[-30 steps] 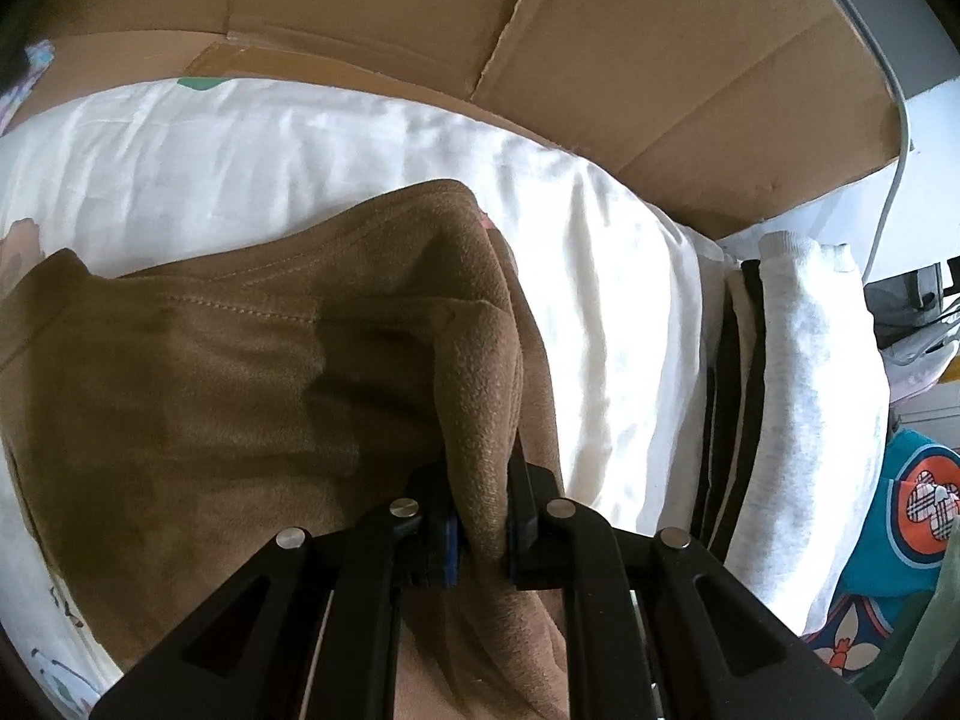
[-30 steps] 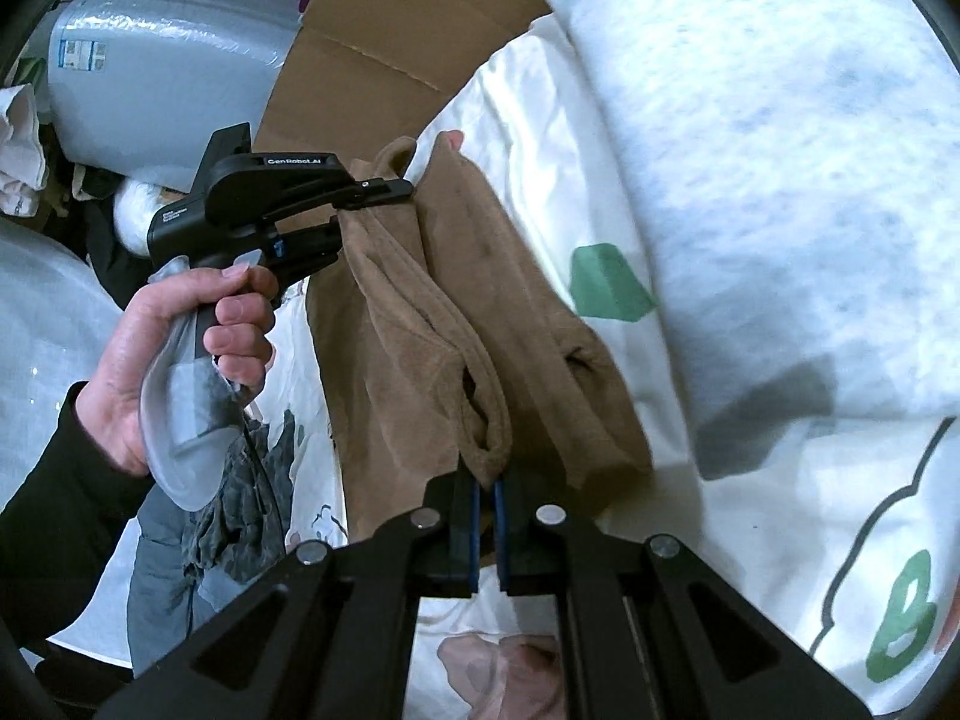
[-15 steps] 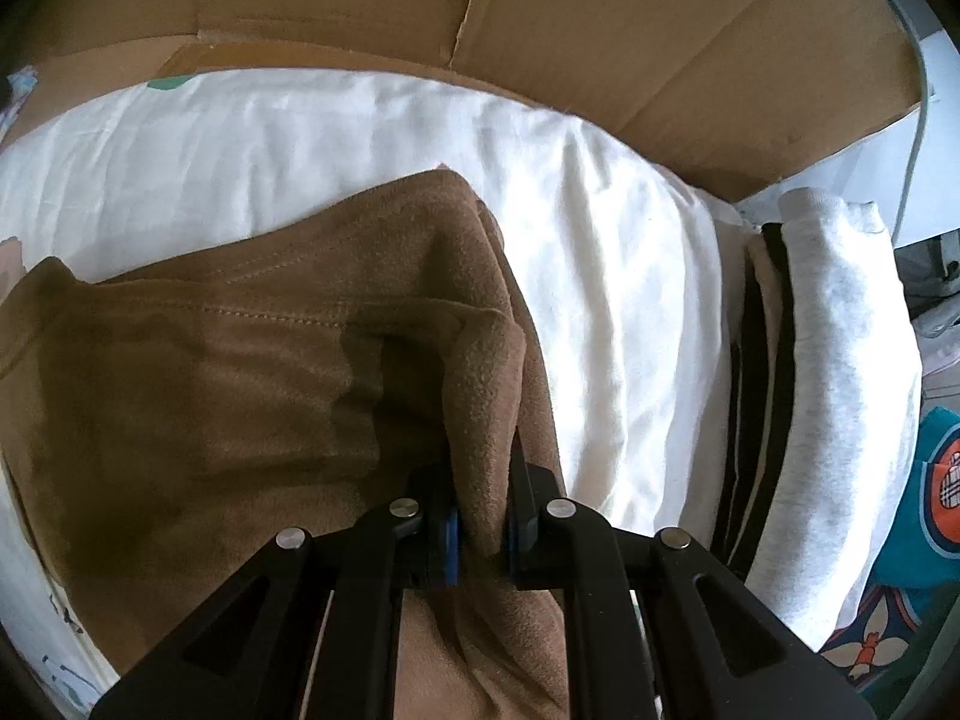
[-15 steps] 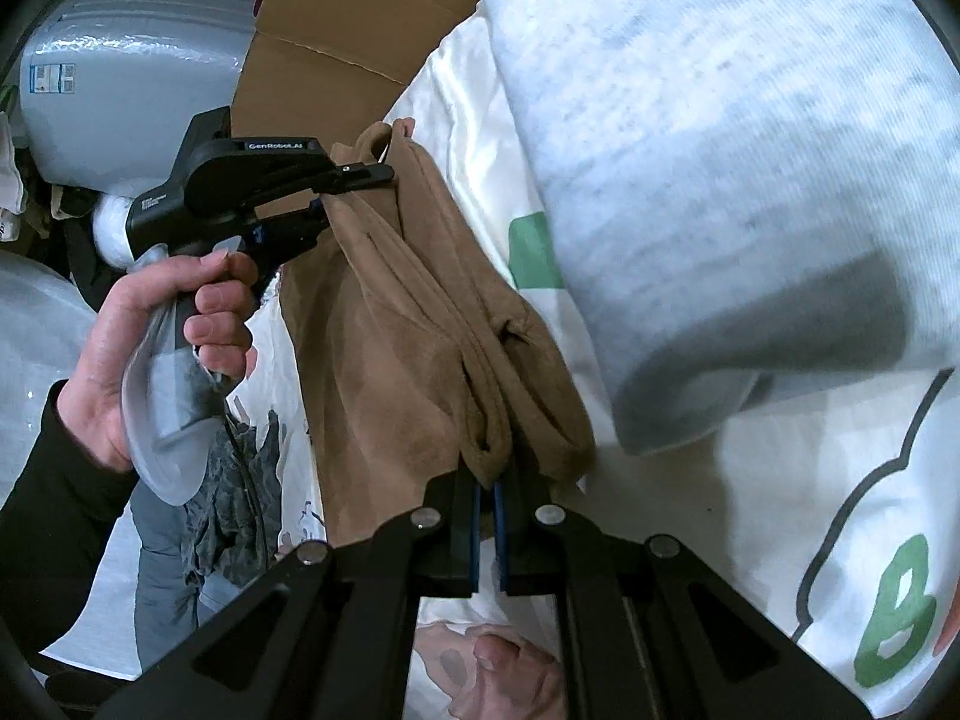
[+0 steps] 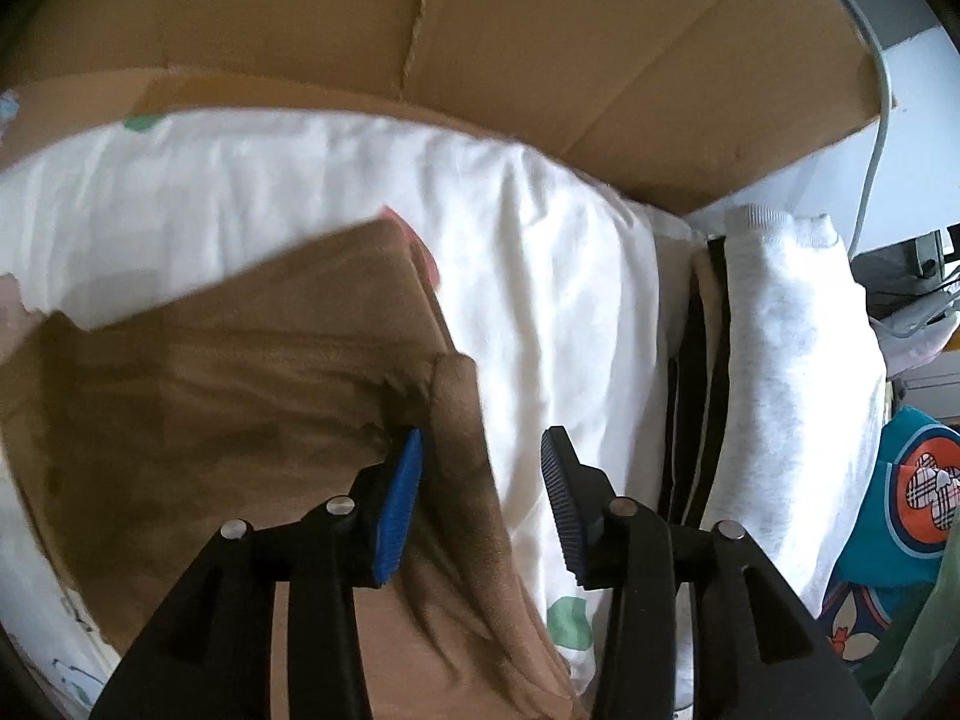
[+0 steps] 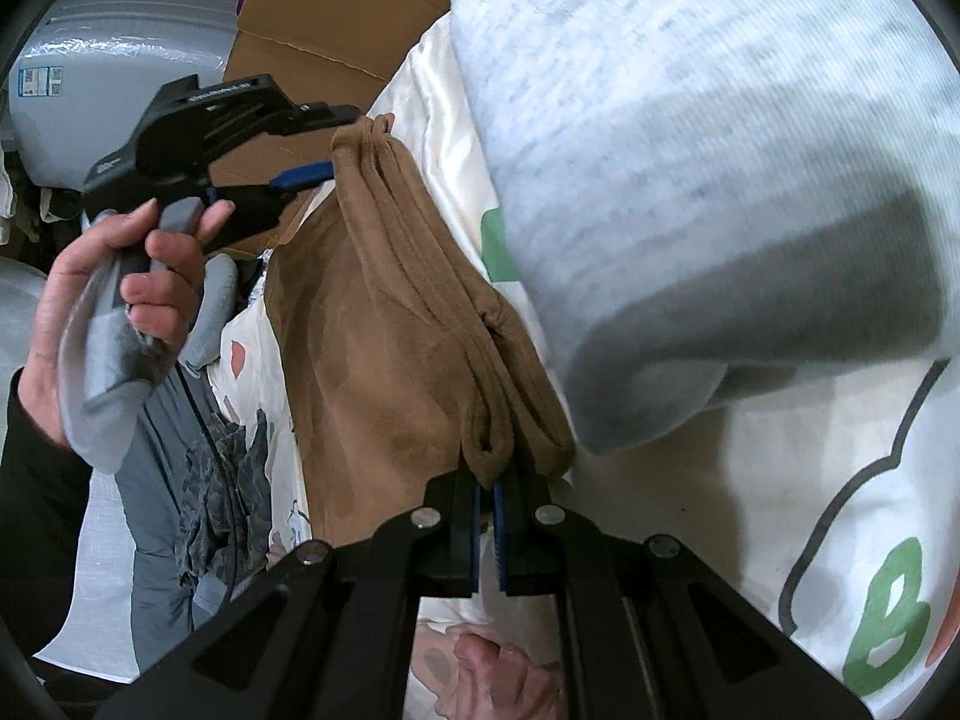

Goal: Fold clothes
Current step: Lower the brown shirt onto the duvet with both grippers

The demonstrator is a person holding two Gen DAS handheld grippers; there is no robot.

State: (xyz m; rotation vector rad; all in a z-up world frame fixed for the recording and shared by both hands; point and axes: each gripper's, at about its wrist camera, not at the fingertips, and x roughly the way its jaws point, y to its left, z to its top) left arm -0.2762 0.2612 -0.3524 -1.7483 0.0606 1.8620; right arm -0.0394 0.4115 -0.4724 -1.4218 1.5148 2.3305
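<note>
The left gripper (image 5: pixel 480 498) is opening its jaws, and its blue pads (image 5: pixel 396 510) are standing apart. A fold of the brown fleece garment (image 5: pixel 240 420) is lying in the gap close to the left-hand pad, but neither pad is pressing on it, so the cloth is released there. In the right wrist view the same left gripper (image 6: pixel 324 144) is hovering just beside the far corner of the garment, its fingers spread, with a person's left hand (image 6: pixel 114 300) wrapping around the grey handle and a dark sleeve (image 6: pixel 30 510) showing below it.

The right gripper (image 6: pixel 491 498) is clenching its jaws on the near corner of the brown fleece garment (image 6: pixel 390 330), where the layers are bunching into a rounded fold right at the pads.

The garment is lying folded into a long narrow strip on a white printed sheet (image 6: pixel 810 510), which is carrying green letters and pale cartoon figures. A light grey sweatshirt (image 6: pixel 690 150) is resting beside the strip, overlapping the sheet. In the left wrist view that light grey sweatshirt (image 5: pixel 792 390) is sitting on a stack of folded clothes with dark stripes (image 5: pixel 696 390). Flattened cardboard (image 5: pixel 540 42) is lying beyond the sheet. A grey plastic-wrapped bundle (image 6: pixel 120 60) is sitting at the far left, and dark clothing (image 6: pixel 222 480) is lying below the hand.
</note>
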